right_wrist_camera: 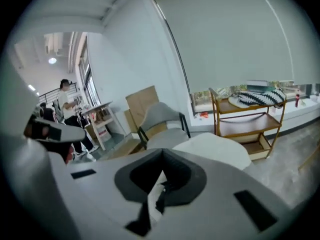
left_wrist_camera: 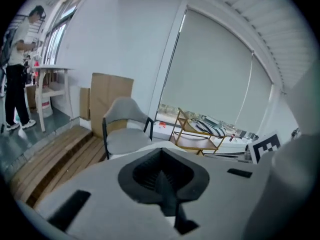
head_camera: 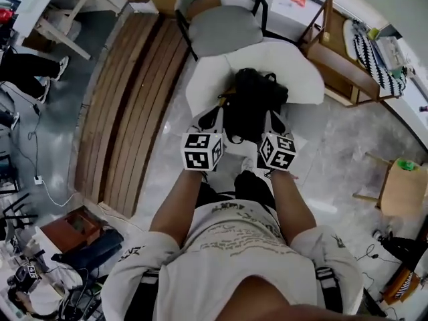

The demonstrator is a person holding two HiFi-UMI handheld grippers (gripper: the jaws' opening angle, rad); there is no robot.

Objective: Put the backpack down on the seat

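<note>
Left gripper (head_camera: pixel 214 118) and right gripper (head_camera: pixel 273 120) each pinch narrow on a strap of the black backpack (head_camera: pixel 251 99), which hangs at the front edge of the white seat (head_camera: pixel 304 79) (contact unclear), so releasing here could let it slide to the floor (head_camera: pixel 334 146).

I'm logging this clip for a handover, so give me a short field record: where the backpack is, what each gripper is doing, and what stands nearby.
backpack: black, over the white seat, between the two grippers
left gripper: jaws closed on dark material at the backpack's left side
right gripper: jaws closed on a dark strap at its right side
contact with seat: cannot tell whether it rests there or hangs just above
nearby: grey chair beyond the seat; wooden shelf cart to the right
</note>
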